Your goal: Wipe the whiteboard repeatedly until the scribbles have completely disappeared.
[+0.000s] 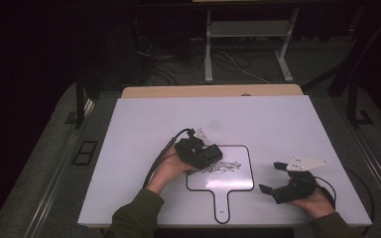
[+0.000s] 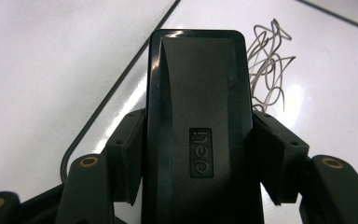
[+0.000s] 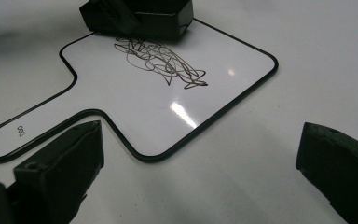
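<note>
A small paddle-shaped whiteboard (image 1: 228,179) with a black rim and a handle lies on the white table; a black scribble (image 1: 222,167) marks its upper part. My left gripper (image 1: 203,154) is shut on a black board eraser (image 2: 198,112) branded "deli", its pads pressed on both long sides. The eraser rests at the whiteboard's top left corner, just beside the scribble (image 2: 268,70). The right gripper view has the eraser (image 3: 140,16) at the board's far edge. My right gripper (image 1: 273,177) stands open to the right of the whiteboard (image 3: 168,98), with nothing between its jaws.
The big white tabletop (image 1: 144,139) carries the board, with a wooden strip (image 1: 211,90) along its far edge. Beyond it stand a metal frame (image 1: 248,44) and cables on a dark floor. A cable (image 1: 161,153) trails from the left gripper.
</note>
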`<state>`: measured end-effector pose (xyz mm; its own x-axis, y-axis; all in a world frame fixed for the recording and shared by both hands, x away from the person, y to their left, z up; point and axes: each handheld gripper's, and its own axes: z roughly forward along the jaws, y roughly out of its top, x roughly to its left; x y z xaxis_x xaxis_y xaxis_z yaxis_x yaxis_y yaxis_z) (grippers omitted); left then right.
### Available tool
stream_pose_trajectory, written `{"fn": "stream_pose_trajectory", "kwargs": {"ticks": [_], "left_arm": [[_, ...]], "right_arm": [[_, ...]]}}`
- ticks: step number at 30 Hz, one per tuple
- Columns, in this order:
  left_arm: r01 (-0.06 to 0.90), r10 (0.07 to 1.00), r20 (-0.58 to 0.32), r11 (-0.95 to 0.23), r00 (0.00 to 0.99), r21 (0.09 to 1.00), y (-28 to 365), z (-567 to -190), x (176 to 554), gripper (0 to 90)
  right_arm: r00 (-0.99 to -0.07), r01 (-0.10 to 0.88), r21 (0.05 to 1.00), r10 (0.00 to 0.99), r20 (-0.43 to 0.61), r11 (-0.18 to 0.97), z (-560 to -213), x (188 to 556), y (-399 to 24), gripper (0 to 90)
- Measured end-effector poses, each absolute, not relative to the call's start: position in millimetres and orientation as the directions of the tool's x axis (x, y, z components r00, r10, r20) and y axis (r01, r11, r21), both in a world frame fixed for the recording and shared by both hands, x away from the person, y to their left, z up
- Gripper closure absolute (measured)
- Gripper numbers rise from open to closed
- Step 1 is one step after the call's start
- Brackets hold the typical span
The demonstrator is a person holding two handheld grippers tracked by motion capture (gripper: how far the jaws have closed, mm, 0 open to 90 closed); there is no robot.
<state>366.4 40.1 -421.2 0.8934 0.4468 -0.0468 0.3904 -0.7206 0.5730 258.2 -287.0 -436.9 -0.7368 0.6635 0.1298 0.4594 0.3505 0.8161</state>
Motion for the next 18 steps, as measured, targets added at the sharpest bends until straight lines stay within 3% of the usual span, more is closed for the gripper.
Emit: {"fn": "stream_pose_trajectory", "kwargs": {"ticks": [18], "left_arm": [[0.37, 0.419, -0.041, -0.746, 0.907, 0.554, 34.6, -425.2, 362.3, 39.0]], "right_arm": [[-0.737, 0.459, 0.816, 0.664, 0.129, 0.35, -436.7, 258.1, -287.5, 0.0]]}}
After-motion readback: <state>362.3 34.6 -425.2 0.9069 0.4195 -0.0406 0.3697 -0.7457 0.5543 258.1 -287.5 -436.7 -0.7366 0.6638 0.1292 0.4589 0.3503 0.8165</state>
